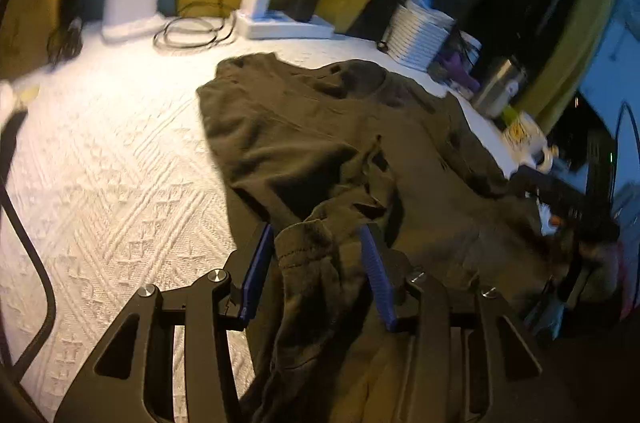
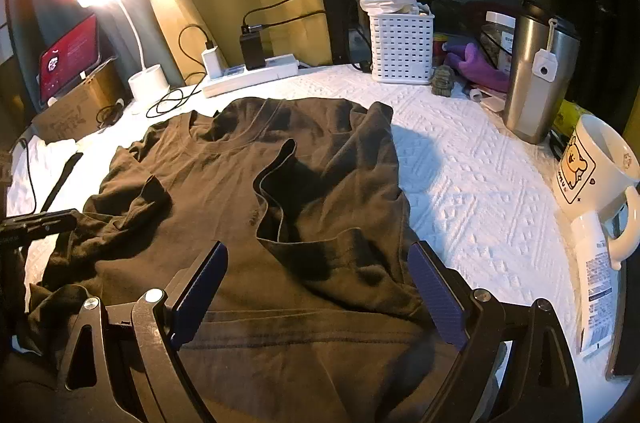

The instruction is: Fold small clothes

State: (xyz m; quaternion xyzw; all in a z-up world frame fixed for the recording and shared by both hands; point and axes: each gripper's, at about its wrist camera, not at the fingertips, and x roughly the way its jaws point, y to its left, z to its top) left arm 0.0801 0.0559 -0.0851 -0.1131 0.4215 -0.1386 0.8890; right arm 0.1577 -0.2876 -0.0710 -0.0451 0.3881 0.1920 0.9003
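Left claw (image 1: 320, 255) stands released, a fold of the dark T-shirt (image 1: 320, 143) loose between its pads. Right claw (image 2: 316, 287) stands released above the T-shirt hem, on the side opposite the white basket (image 2: 400, 51).

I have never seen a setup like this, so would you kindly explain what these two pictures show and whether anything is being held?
A person holds a two-finger tool in each hand, and each tool carries a wide-angle camera looking along its fingers. The left gripper has a bunched fold of the dark shirt between its blue fingers, which look parted, not pressing. The right gripper is open above the shirt, holding nothing. The shirt lies crumpled on a white cloth, near a mug, a steel tumbler and a white basket.
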